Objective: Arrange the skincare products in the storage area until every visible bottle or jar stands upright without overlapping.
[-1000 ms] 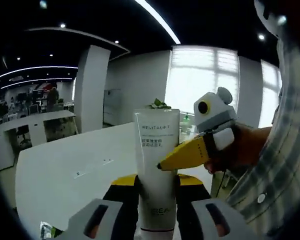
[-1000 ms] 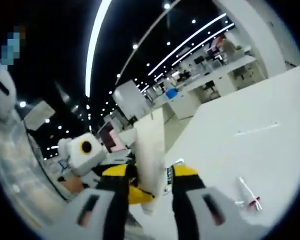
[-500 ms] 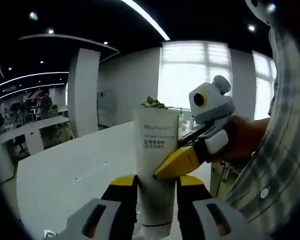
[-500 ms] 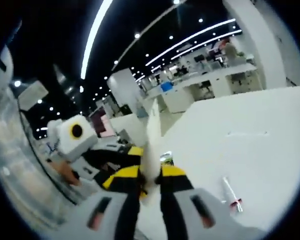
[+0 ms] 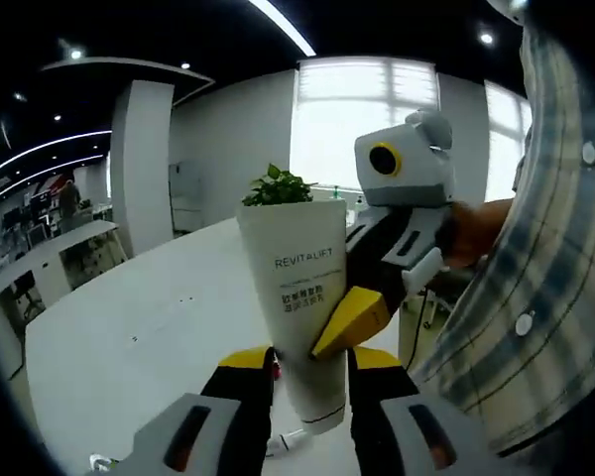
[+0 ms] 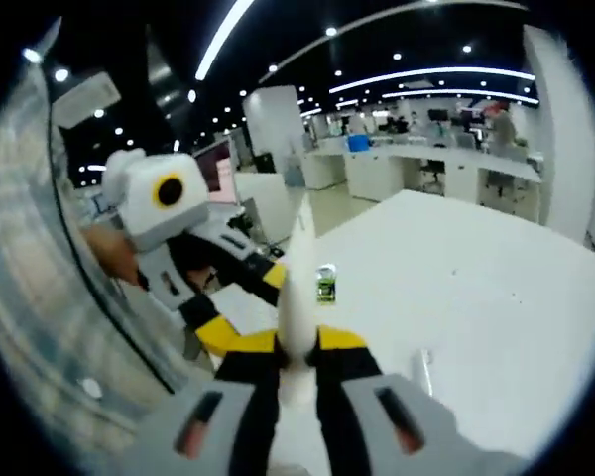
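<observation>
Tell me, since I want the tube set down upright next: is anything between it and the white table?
Nothing visible blocks it. Both claws, left claw and right claw, are shut on the white Revitalift tube, held above the white table. A small green-labelled bottle stands farther back.

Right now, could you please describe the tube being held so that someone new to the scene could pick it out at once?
Above the big white table, both tools meet in mid-air. Between them is the white tube, wide crimped end up, gripped low by the left tool and higher by the right tool. It alone bears the printed word REVITALIFT.
</observation>
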